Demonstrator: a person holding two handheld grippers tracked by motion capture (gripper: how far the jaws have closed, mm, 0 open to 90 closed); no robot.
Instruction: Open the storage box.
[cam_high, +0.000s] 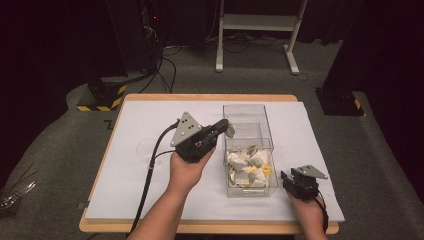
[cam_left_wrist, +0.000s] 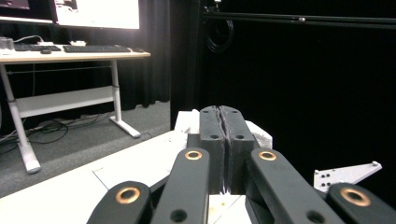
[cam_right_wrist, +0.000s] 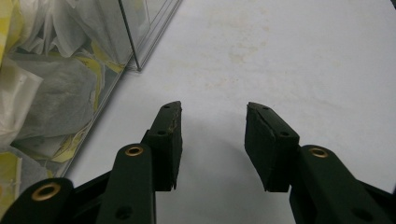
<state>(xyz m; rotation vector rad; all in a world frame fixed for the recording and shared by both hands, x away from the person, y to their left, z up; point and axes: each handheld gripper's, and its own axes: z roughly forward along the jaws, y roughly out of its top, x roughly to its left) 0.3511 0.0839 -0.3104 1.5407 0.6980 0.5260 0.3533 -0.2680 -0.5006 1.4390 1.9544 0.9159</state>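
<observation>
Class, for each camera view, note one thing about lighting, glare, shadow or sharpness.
High view: the white table sheet is brightly lit while the surroundings fall to near black. Left gripper view: the monitor is blown out white, and the right half is dark curtain. Right gripper view: the tool casts a soft shadow; the tea bags behind the clear box wall look blurred.

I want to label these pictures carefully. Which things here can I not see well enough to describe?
- Packet in the left gripper: small in the high view; in the left gripper view the shut jaws cover most of it.
- Packets in the clear box: high view too small for print; cut by the left edge in the right gripper view.
- Right gripper: open, nothing between its jaws; in the high view its grey plate hides them.
</observation>
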